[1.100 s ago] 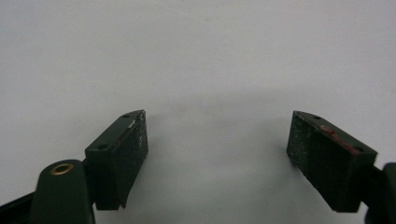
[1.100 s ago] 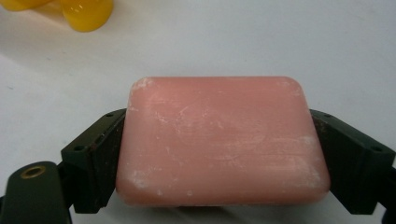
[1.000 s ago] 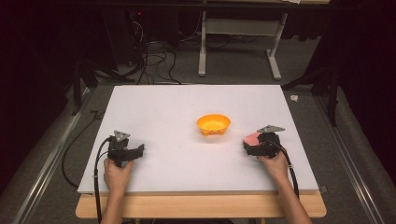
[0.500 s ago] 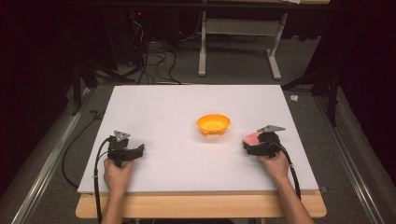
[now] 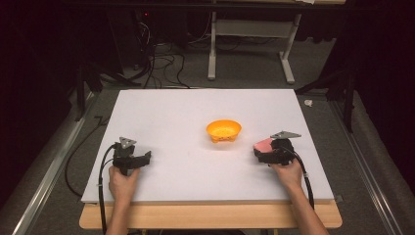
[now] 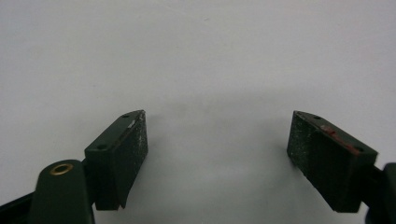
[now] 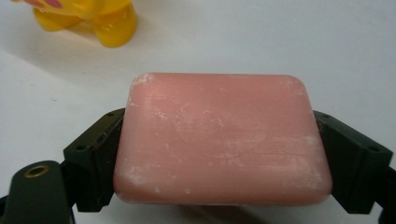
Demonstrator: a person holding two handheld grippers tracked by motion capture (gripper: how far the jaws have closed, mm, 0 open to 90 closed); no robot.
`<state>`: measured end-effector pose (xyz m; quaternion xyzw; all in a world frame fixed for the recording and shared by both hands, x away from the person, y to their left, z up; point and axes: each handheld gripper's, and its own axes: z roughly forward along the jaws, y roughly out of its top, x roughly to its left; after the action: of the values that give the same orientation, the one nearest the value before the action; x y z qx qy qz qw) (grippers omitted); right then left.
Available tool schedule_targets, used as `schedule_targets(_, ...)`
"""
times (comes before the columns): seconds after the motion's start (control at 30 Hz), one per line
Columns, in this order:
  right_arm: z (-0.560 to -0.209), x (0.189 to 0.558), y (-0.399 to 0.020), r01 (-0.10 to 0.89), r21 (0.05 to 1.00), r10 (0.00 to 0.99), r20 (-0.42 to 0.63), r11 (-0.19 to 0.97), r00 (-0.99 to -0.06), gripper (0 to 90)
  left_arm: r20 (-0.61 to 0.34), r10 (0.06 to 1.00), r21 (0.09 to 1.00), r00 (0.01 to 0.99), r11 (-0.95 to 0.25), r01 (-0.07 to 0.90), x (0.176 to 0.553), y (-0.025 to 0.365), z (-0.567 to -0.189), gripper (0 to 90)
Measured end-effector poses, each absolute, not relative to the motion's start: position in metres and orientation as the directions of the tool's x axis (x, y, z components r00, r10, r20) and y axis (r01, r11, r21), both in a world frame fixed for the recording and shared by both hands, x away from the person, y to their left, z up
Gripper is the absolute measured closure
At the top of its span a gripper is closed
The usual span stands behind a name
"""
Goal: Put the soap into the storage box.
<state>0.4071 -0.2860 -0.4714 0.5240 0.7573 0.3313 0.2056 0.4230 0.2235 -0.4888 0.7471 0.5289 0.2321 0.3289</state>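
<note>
The pink soap bar (image 7: 222,140) sits clamped across its width in the right gripper (image 5: 264,151), just right of the orange bowl (image 5: 223,130). The jaws have just been closing on it. Being slick, the bar could squirt out or miss the bowl. The left gripper (image 6: 217,154) hangs apart, holding nothing.

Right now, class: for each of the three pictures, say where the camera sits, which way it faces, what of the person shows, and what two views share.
High view: above the person's side, facing forward and down on the table; both forearms and hands show.
Left gripper view: on the left hand-held gripper, facing bare tabletop; open jaws show.
Right gripper view: on the right hand-held gripper, facing the soap; jaws clamp it.
Shared: high and right views both show soap and bowl.
</note>
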Motion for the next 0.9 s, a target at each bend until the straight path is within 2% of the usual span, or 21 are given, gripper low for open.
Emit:
schedule_targets(0.27,-0.45,0.403,-0.274,0.619,0.75,0.912,0.055,0.231,-0.407,13.6,-0.001,0.943,0.737,0.333,-0.224,0.638,0.423,0.224,-0.489,20.7)
schedule_targets(0.57,-0.428,0.407,-0.259,0.622,0.757,0.896,0.113,0.202,-0.429,13.6,-0.001,0.943,0.737,0.333,-0.224,0.638,0.423,0.224,-0.489,20.6)
schedule_targets(0.9,-0.418,0.416,-0.239,0.626,0.75,0.89,0.116,0.212,-0.44,13.6,-0.002,0.943,0.737,0.333,-0.224,0.638,0.423,0.224,-0.489,20.6)
